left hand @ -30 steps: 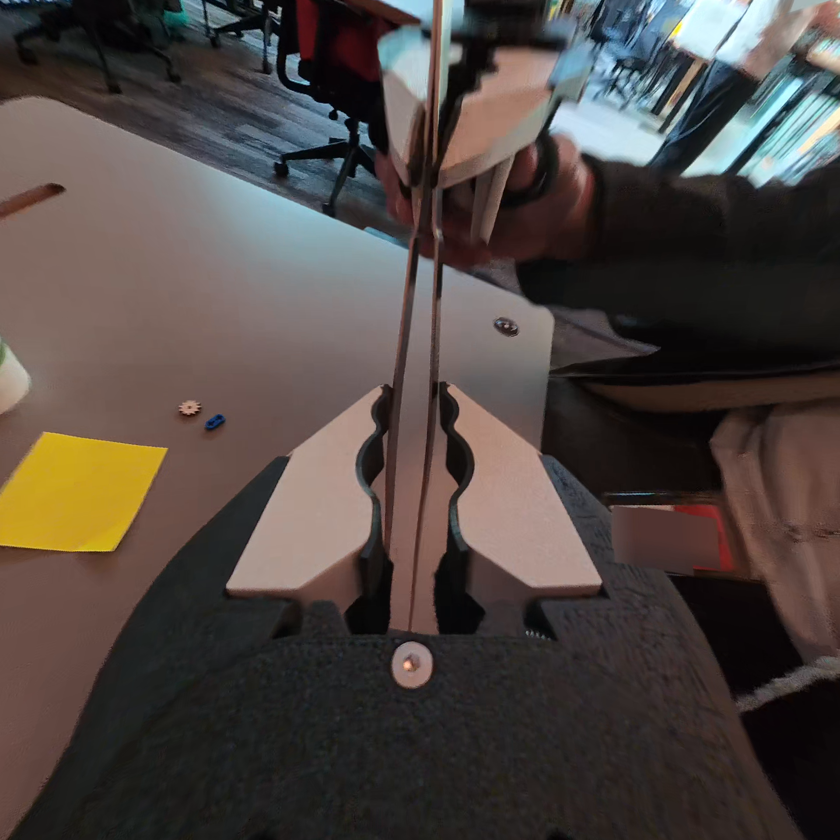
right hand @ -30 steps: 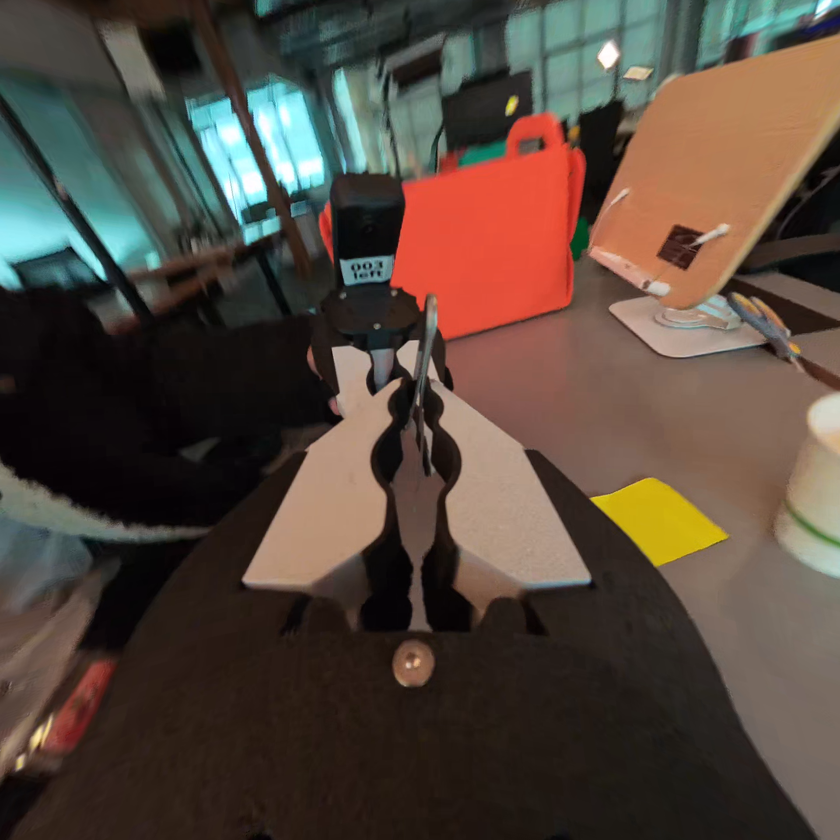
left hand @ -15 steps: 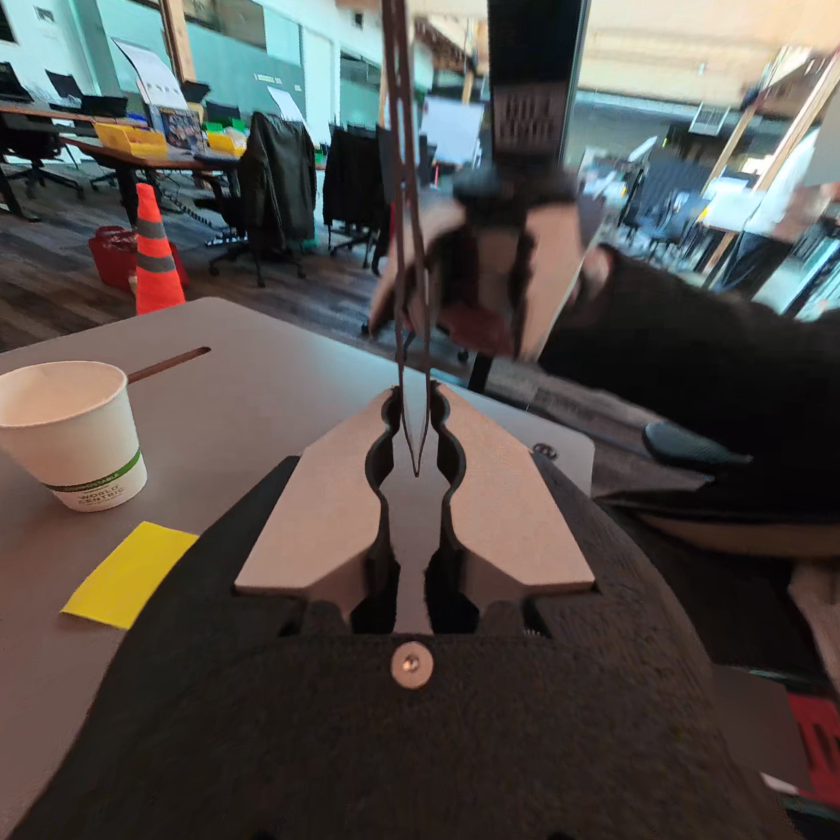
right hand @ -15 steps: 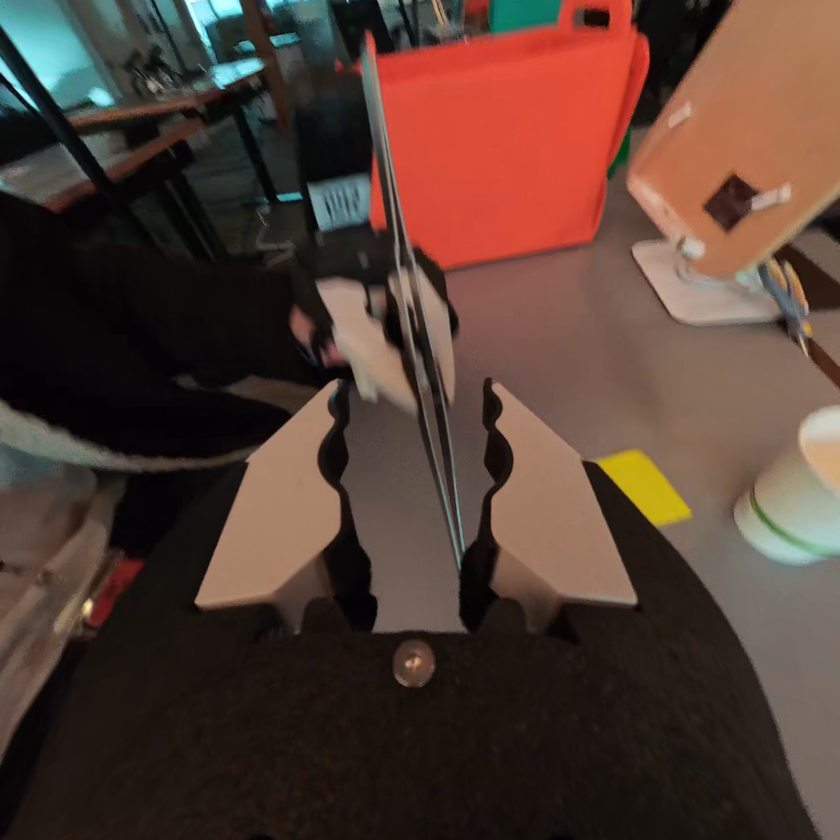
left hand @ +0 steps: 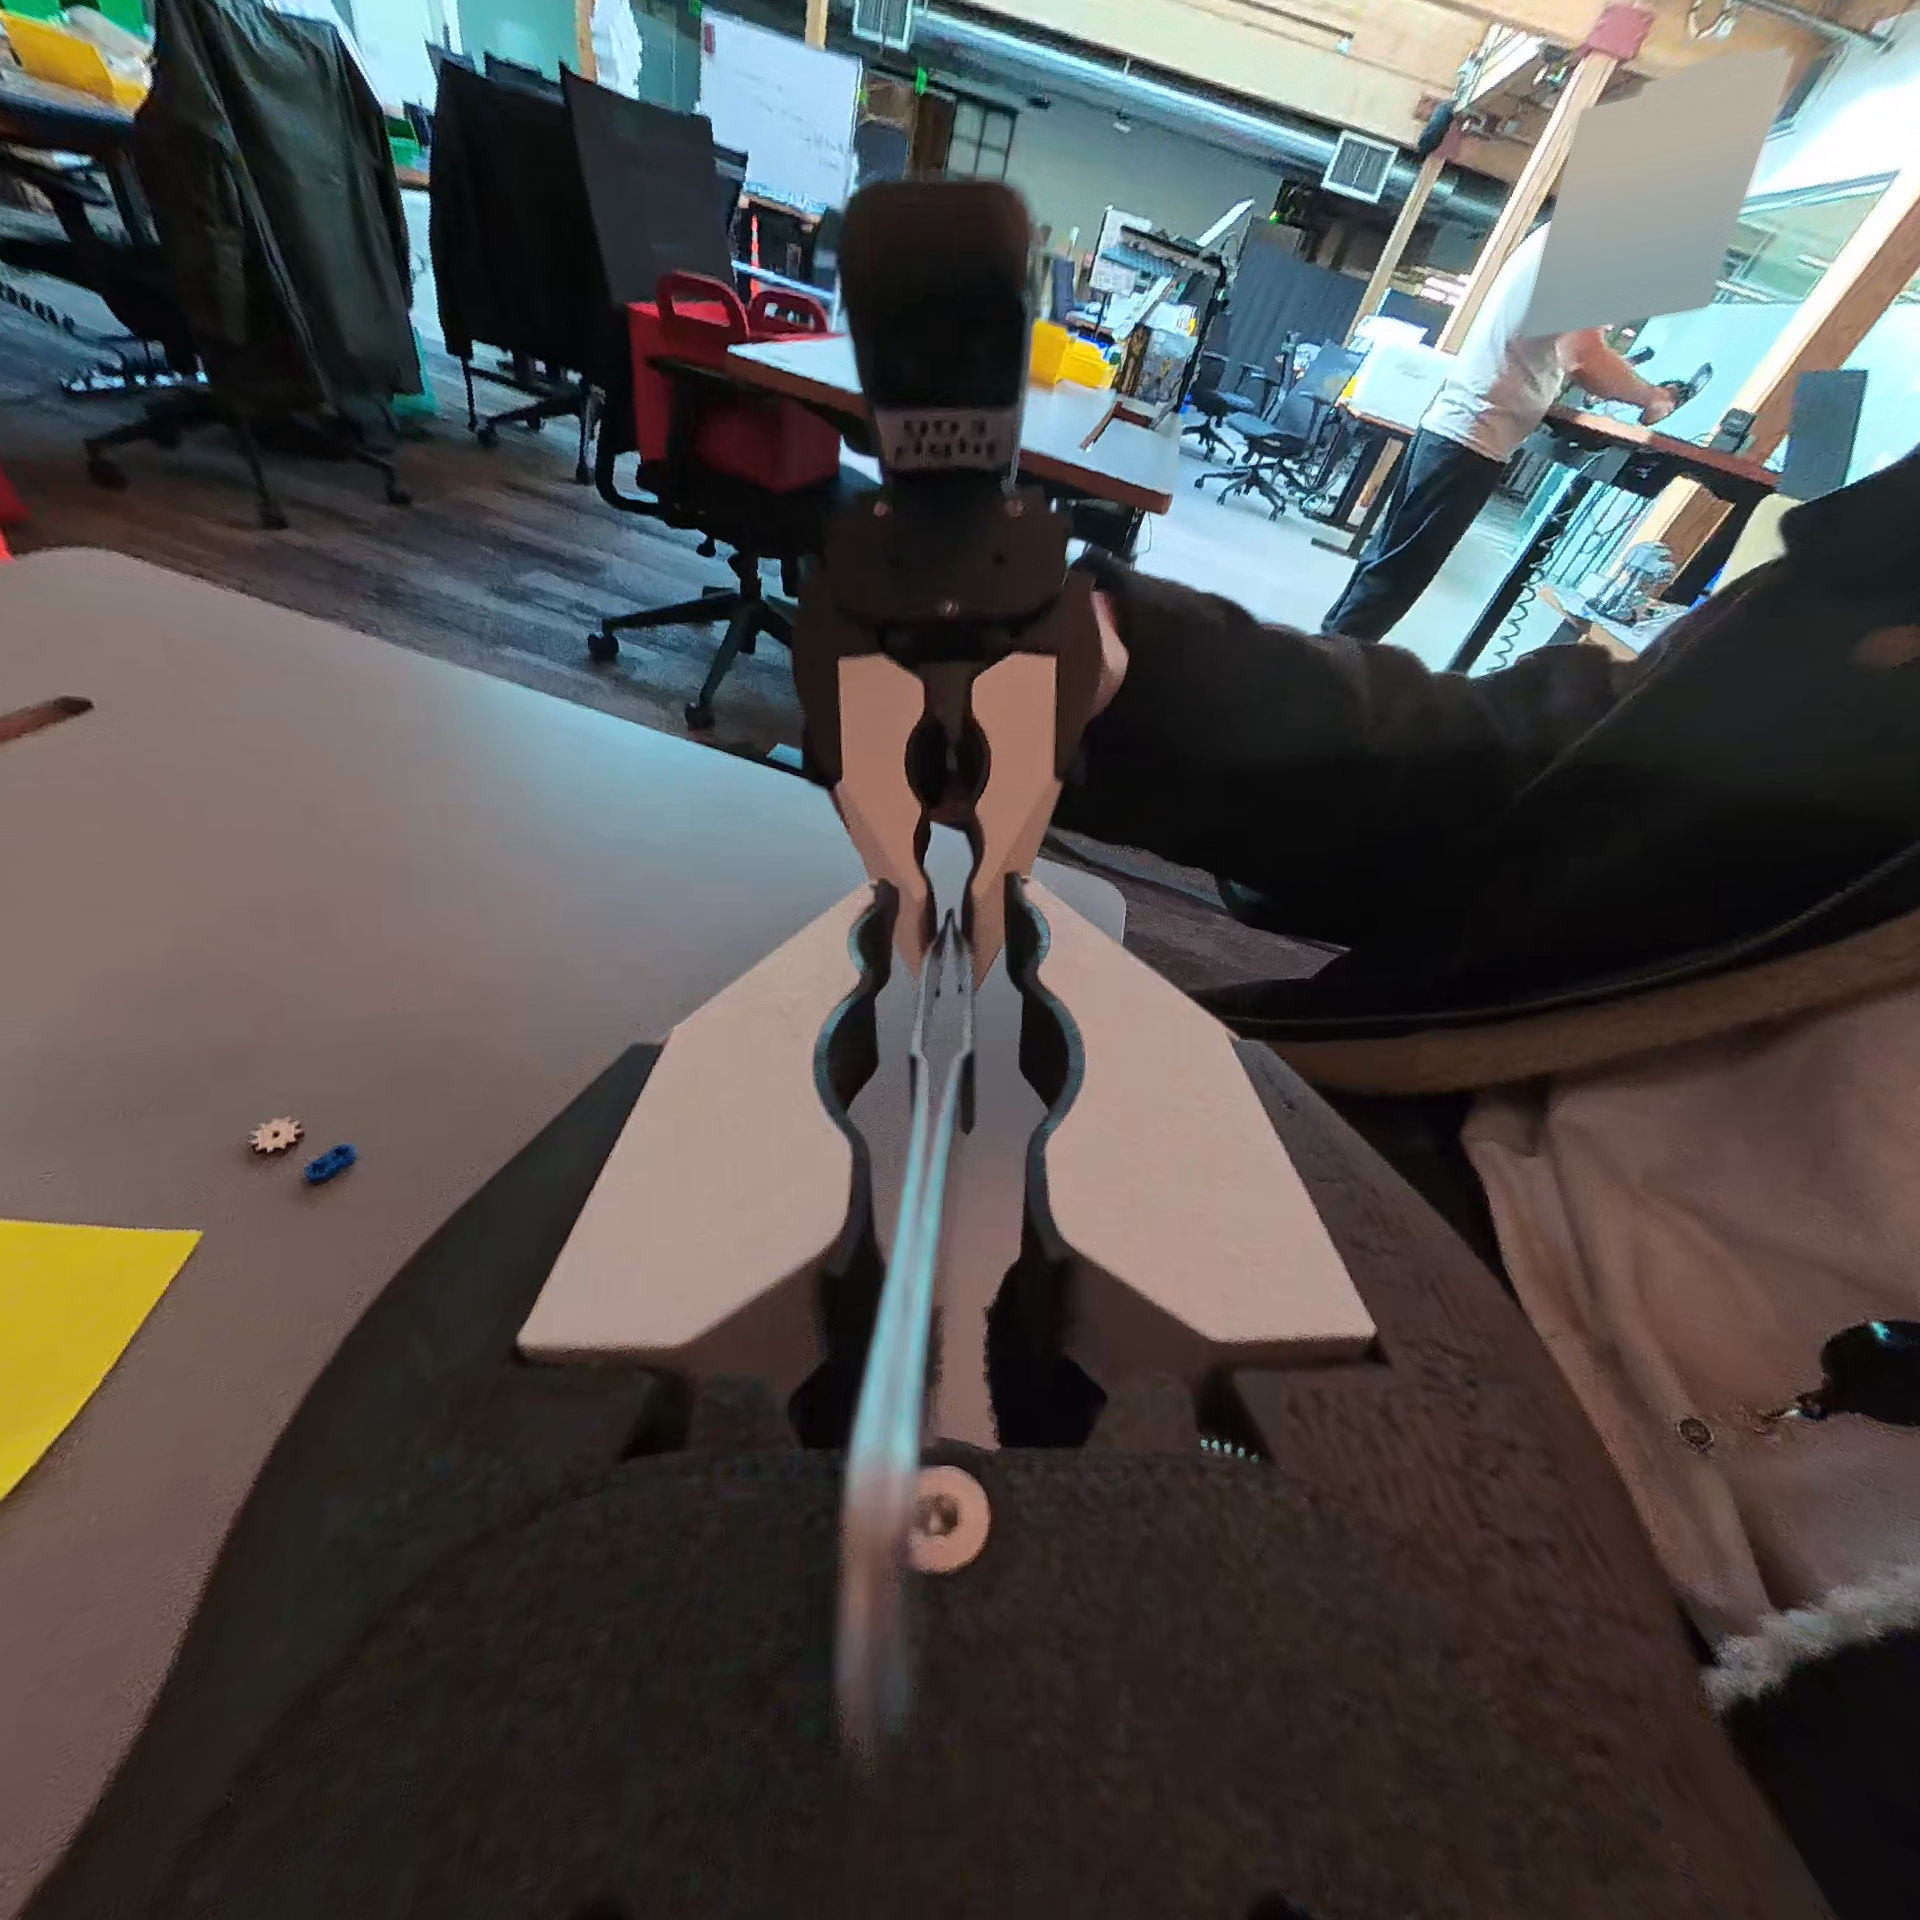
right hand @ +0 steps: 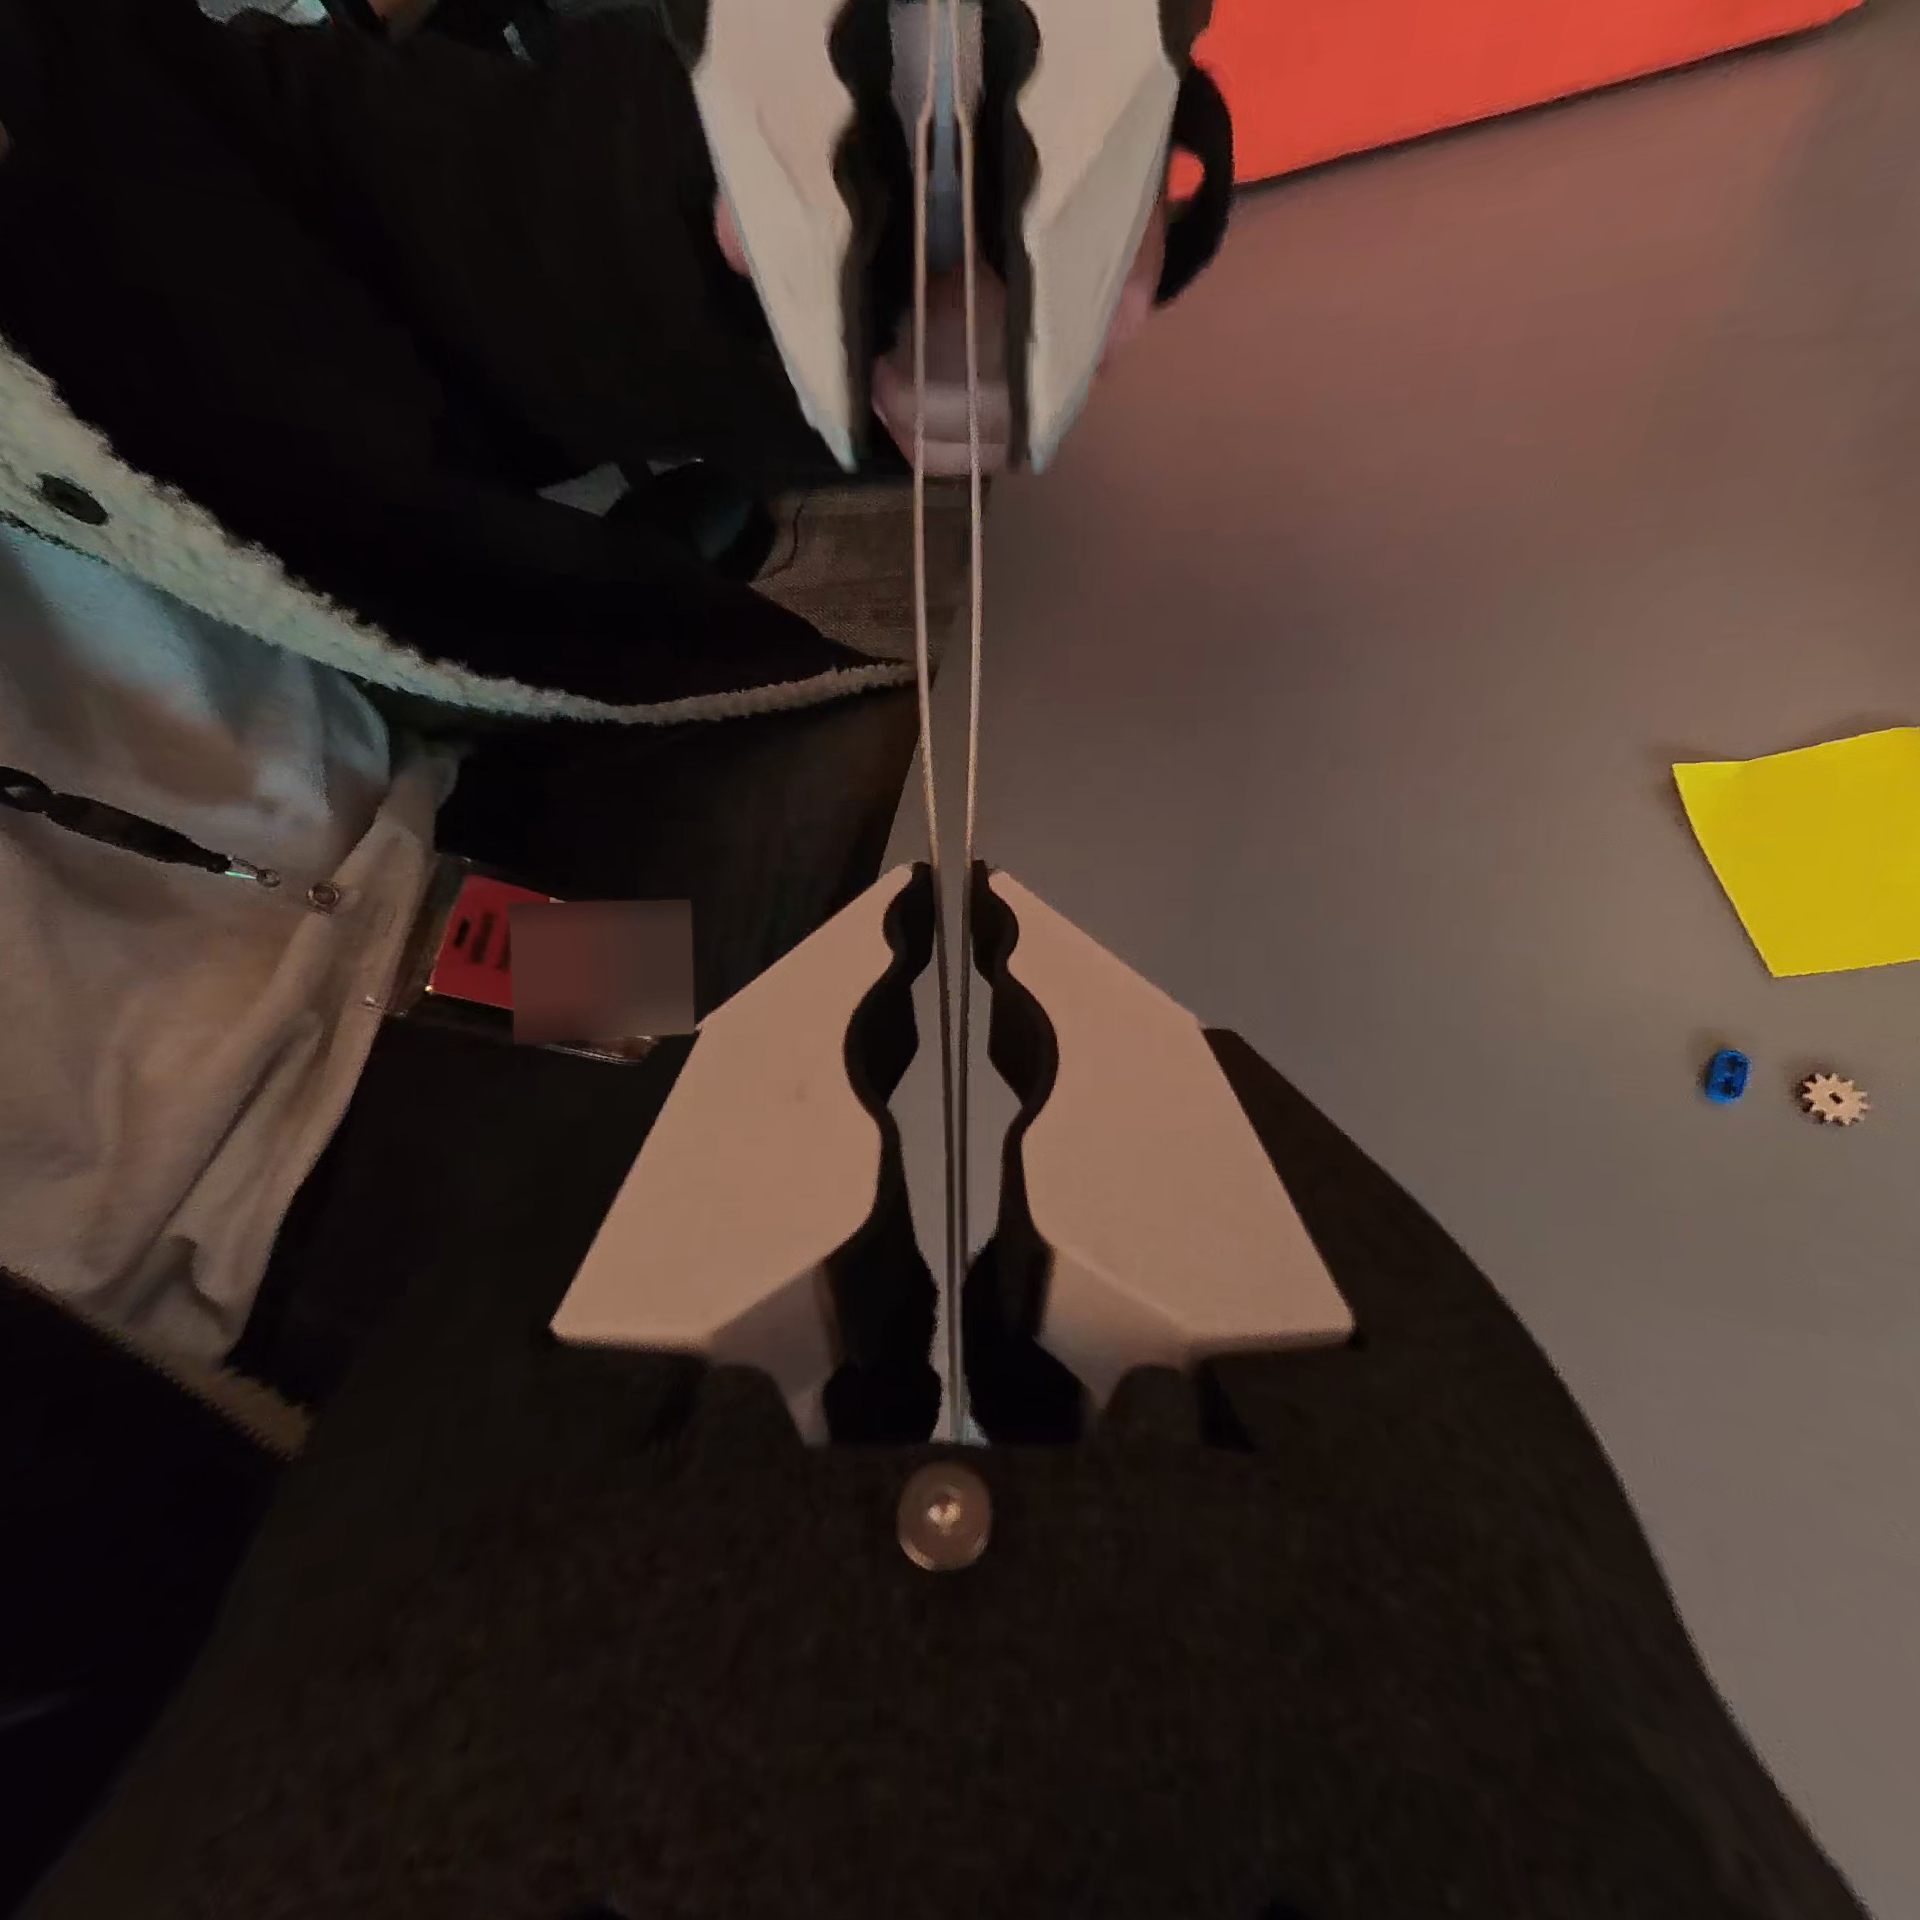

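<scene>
Thin metal tweezers (left hand: 914,1195) run between both grippers, which face each other tip to tip above the near edge of a grey table (left hand: 364,883). My right gripper (right hand: 948,871) is shut on the tweezers (right hand: 951,675), which reach deep between its fingers. My left gripper (left hand: 945,891) is open, and the tweezers pass through its gap without touching the fingers. The right gripper also shows in the left wrist view (left hand: 948,951), and the left gripper in the right wrist view (right hand: 940,462).
A yellow sticky note (left hand: 73,1330), a small wooden gear (left hand: 275,1136) and a small blue piece (left hand: 330,1164) lie on the table; they also show in the right wrist view: note (right hand: 1818,852), gear (right hand: 1834,1098), blue piece (right hand: 1727,1075). An orange bag (right hand: 1455,83) stands behind. The operator's body is close by. Left tips to right tips: about 7 cm. From either gripper's tips it is about 25 cm to the small blue piece (left hand: 330,1164).
The left gripper held the tweezers shut and the right gripper stood open half a second ago. Now the right gripper has shut on the tweezers and the left has opened.
</scene>
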A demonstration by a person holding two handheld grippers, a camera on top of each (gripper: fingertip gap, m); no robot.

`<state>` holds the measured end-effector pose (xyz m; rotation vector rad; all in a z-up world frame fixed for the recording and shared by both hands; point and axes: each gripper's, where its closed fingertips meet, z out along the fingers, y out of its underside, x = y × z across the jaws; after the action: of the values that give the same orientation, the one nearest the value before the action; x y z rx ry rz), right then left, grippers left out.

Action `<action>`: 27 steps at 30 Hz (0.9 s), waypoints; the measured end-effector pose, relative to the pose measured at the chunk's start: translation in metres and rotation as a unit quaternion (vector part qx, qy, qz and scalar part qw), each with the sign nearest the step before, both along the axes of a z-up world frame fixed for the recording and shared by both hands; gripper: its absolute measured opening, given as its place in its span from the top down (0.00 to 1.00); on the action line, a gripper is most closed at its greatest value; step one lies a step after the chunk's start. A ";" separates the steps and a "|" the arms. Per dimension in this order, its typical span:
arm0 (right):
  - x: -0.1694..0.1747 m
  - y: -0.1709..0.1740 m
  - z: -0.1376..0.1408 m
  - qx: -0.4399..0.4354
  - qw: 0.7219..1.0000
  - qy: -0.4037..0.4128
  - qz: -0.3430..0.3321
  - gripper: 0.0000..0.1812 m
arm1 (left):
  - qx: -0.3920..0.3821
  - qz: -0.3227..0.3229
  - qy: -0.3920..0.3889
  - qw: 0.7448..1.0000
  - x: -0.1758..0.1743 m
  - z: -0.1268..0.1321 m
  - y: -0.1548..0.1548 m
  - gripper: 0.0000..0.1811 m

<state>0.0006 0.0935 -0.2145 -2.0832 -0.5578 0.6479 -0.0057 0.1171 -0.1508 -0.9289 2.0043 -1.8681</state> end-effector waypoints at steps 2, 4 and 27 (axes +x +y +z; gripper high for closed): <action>-0.002 0.002 0.006 0.007 1.000 -0.003 0.003 0.97 | 0.008 0.000 0.007 1.000 0.002 -0.008 -0.002 0.89; -0.001 0.002 0.005 0.001 1.000 -0.017 0.003 0.97 | 0.009 -0.006 0.011 1.000 0.003 -0.013 -0.006 0.89; 0.005 -0.001 -0.001 -0.021 0.999 -0.045 -0.002 0.98 | 0.078 -0.019 0.002 0.997 0.002 -0.034 -0.015 0.96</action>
<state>0.0054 0.0928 -0.2157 -2.1600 -0.5945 0.5696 -0.0034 0.1020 -0.1844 -0.8576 2.1477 -1.7014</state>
